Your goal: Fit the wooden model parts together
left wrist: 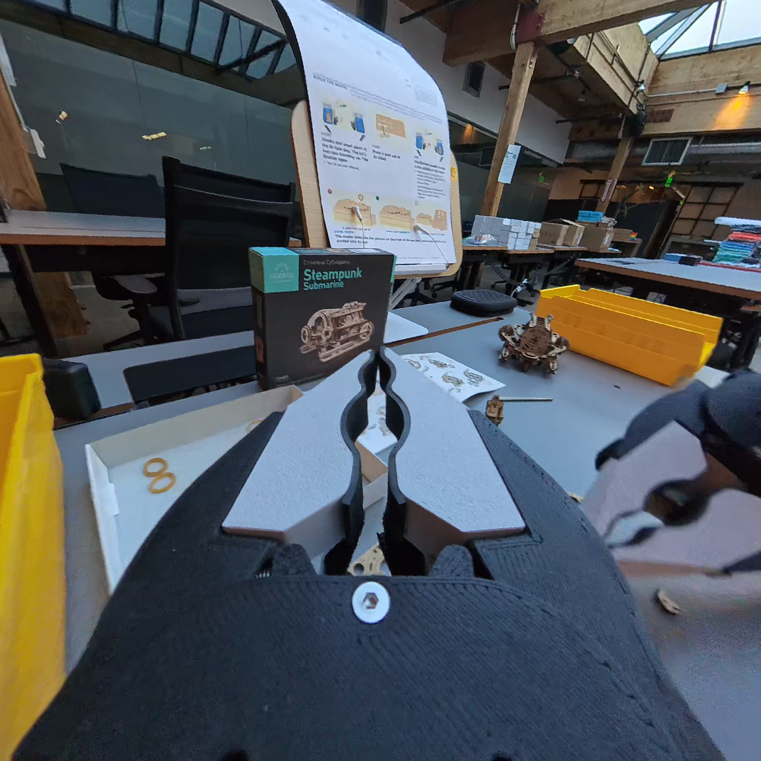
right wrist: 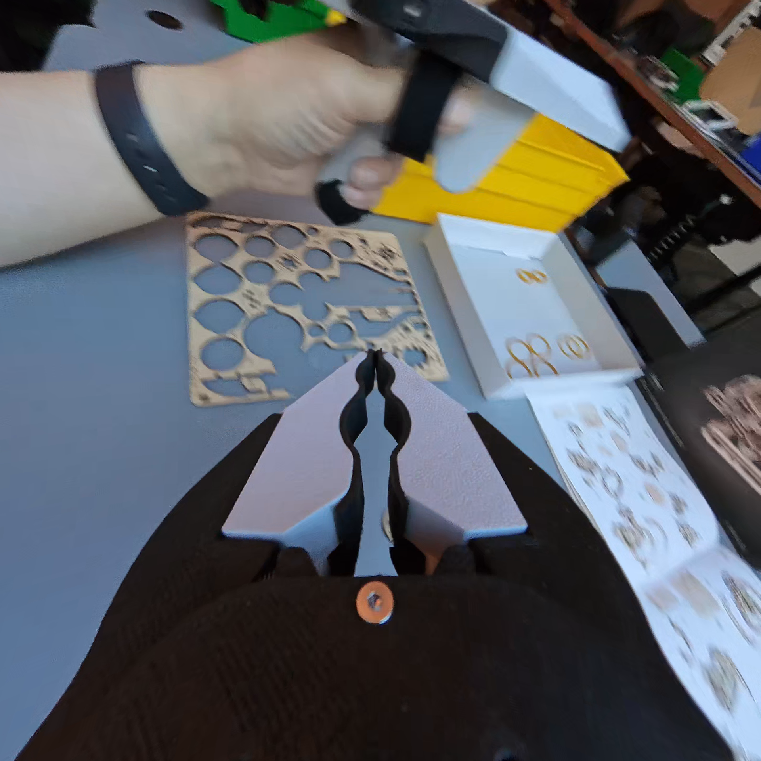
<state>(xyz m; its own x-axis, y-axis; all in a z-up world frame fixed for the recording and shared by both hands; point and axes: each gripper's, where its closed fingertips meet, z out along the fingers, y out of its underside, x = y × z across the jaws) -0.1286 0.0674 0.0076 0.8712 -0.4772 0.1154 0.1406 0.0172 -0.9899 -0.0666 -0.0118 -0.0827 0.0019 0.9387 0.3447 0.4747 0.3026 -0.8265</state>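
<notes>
The half-built wooden model (left wrist: 531,344) stands on the grey table (left wrist: 597,412), right of the kit box (left wrist: 323,317) and just before the yellow bin (left wrist: 630,333). A small wooden part (left wrist: 494,409) lies nearer. The left gripper (left wrist: 379,354) has its tips together, holding nothing. The right gripper (right wrist: 375,354) is also closed and empty, above the punched wooden sheet (right wrist: 296,304).

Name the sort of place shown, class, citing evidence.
Probably a large shared workshop: rows of long worktables, exposed timber beams, and stacked boxes, with a model kit box on the near table.
</notes>
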